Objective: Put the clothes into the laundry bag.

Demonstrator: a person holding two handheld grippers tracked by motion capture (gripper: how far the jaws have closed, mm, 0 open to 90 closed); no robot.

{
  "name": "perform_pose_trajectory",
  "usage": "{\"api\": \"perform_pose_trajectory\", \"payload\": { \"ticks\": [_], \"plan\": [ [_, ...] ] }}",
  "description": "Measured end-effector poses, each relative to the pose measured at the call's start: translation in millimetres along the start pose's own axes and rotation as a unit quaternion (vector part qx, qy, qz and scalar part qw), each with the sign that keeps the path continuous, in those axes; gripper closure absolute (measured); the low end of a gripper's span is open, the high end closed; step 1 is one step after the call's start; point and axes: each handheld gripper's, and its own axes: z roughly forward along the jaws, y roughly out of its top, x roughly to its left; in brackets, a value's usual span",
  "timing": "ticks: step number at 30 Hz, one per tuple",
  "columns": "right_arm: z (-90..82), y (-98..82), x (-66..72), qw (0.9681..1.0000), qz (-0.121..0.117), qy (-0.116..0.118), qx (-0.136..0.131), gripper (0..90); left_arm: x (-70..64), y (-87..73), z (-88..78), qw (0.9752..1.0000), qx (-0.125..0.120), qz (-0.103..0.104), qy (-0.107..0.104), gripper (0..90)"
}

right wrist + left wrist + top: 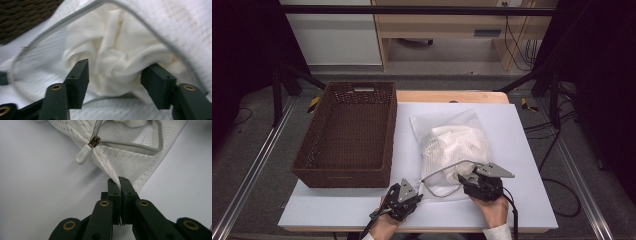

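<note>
A white mesh laundry bag [452,145] lies on the white table mat, its grey zipper undone and the mouth gaping toward me. A bundle of white cloth [117,55] sits inside it. My left gripper [119,181] is shut on the bag's near corner, just below the zipper pull [83,155]; the high view shows this left gripper [418,196] at the bag's lower left. My right gripper [115,75] stands open at the bag's mouth, with the cloth bulging between its jaws. In the high view the right gripper [463,178] sits at the bag's near edge.
An empty brown wicker basket [339,177] stands on the table's left half, close beside the bag. The white mat [522,150] runs to the table's edge on the right. Dark frame posts and cables surround the table.
</note>
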Motion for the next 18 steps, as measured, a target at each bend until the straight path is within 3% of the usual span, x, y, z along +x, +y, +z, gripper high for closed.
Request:
{"api": "perform_pose_trajectory", "payload": {
  "ticks": [3, 6, 7, 9, 10, 12, 13, 18],
  "plan": [
    [7.7, -0.8, 9.9, 0.9998, -0.011, 0.012, 0.011, 34.6, 0.3, 0.3, 0.1, 1.0, 0.001, -0.002, 0.0, 87.1],
    [30.2, 3.4, 25.4, 0.999, -0.02, 0.015, 0.037, 37.2, 0.1, 0.4, 0.2, 1.0, 0.001, -0.002, 0.0, 87.1],
    [35.5, 4.5, 28.8, 0.9986, -0.025, 0.005, 0.046, 41.1, 0.3, 0.5, 0.2, 1.0, 0.001, -0.002, 0.0, 87.1],
    [47.3, 7.1, 31.8, 0.9973, -0.035, -0.024, 0.06, 60.4, 0.1, 0.5, 0.1, 1.0, 0.001, -0.001, 0.0, 87.1],
    [52.0, 7.8, 29.7, 0.9969, -0.034, -0.032, 0.063, 68.3, -0.1, 0.5, 0.0, 1.0, 0.002, 0.0, 0.0, 87.1],
    [59.3, 10.4, 21.8, 0.9977, -0.015, -0.027, 0.06, 74.6, 0.3, 0.7, -0.2, 1.0, 0.003, 0.0, -0.001, 87.1],
    [61.1, 11.7, 19.9, 0.9979, -0.009, -0.028, 0.057, 75.7, 0.5, 0.7, -0.3, 1.0, 0.003, 0.0, -0.002, 87.2],
    [79.1, 25.4, 7.4, 0.9964, -0.018, -0.077, 0.032, 76.9, -0.6, 0.4, -1.1, 1.0, 0.004, 0.005, 0.001, 87.4]
  ]
}}
